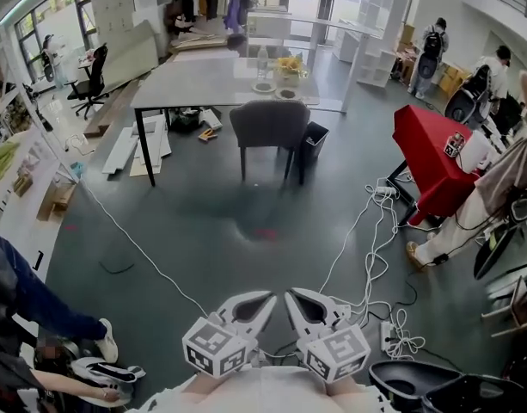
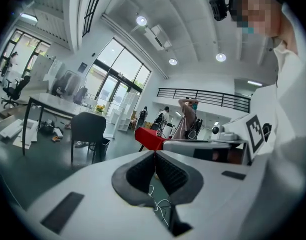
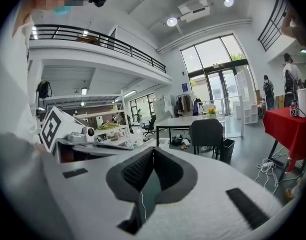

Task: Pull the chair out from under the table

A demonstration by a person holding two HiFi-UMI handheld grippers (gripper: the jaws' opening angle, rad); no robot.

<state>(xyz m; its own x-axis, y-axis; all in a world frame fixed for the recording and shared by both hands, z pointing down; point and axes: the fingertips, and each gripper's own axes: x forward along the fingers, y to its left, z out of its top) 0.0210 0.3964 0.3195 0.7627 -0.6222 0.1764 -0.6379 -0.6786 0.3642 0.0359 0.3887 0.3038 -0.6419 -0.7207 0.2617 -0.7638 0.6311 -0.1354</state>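
Note:
A dark grey chair point(image 1: 269, 127) stands pushed in at the near side of a grey table point(image 1: 199, 83), far across the floor from me. Both grippers hang side by side at the bottom of the head view, well short of the chair. My left gripper point(image 1: 267, 300) is shut with nothing in it, and so is my right gripper point(image 1: 291, 298). In the left gripper view the chair point(image 2: 88, 129) and table point(image 2: 48, 103) lie left of the shut left gripper point(image 2: 154, 154). In the right gripper view the chair point(image 3: 206, 132) and table point(image 3: 187, 120) sit right of the shut right gripper point(image 3: 153, 150).
A black bin point(image 1: 314, 142) stands right of the chair. A red-covered table point(image 1: 428, 157) is at the right, with white cables point(image 1: 375, 231) trailing over the floor towards me. Boards point(image 1: 138, 149) lie left of the table. People stand at the far right; a person's leg point(image 1: 39, 304) is at my left.

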